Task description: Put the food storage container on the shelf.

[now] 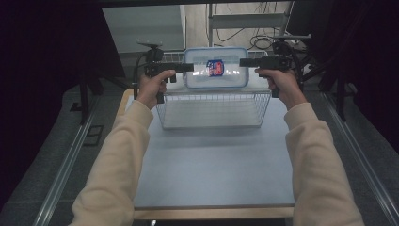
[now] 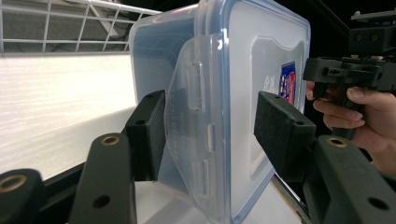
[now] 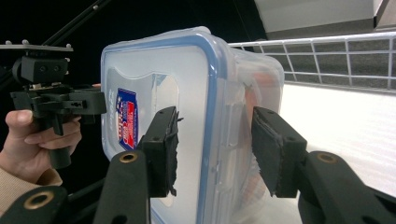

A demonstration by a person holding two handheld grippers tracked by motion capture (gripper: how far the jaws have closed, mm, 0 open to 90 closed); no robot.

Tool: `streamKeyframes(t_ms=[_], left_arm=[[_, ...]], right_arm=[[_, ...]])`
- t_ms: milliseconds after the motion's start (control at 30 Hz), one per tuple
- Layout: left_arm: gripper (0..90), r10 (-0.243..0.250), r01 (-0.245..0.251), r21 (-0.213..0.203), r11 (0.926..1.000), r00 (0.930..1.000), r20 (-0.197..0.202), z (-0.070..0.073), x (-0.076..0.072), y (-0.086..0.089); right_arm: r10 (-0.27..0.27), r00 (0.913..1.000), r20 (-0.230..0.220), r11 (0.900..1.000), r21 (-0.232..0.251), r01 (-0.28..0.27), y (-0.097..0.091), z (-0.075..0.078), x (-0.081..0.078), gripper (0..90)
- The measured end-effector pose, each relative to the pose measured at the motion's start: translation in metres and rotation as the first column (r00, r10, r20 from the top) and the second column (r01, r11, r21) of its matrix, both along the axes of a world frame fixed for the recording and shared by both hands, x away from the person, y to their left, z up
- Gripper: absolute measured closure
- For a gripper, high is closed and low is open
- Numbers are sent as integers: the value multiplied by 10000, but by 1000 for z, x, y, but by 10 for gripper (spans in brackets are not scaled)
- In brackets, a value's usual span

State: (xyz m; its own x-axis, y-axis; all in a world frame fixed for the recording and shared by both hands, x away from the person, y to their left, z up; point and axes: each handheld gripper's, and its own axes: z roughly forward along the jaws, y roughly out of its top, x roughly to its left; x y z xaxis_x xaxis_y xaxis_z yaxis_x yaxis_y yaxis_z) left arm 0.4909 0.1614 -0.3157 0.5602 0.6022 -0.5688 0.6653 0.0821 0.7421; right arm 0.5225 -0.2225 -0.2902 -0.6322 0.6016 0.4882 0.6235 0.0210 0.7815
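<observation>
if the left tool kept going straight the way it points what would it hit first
The left tool points sideways at the clear lidded container; its jaws already straddle that container's end, so it would meet the side latch almost at once. How much gap remains is unclear.

Free room: near half of the bench (image 1: pixel 211 174), bare between the two sleeves up to the basket (image 1: pixel 212 109).
Obstacles: wire basket across the far bench, open on top, its rim under the box (image 1: pixel 216 68). Box held above the basket's far side, flanked by left tongs (image 1: pixel 188 67) and right tongs (image 1: pixel 245 62), one at each end, closing both side approaches. Each set of tongs has a jaw on either face of the box edge. Cables and stands crowd the far right, beyond the bench.
</observation>
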Motion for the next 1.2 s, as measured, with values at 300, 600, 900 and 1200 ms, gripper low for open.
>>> streamKeyframes(t_ms=[300,600,900,1200], left_arm=[[399,335,-339,-72,9994,9981,-510,-1,15,-3],[339,343,-429,-634,9971,9907,-1319,-14,33,-2],[235,774,-811,-232,9964,9887,-1282,-16,36,-5],[161,952,-960,-250,9951,9949,-331,4,11,-4]], right_arm=[[-491,9977,-476,9986,185,501,4,-5,7,507],[-1406,9878,-668,9900,-230,1394,10,-9,12,501],[-1826,9831,141,9793,-863,1831,19,-10,3,473],[-1398,9881,637,9886,-468,1429,8,-3,-13,413]])
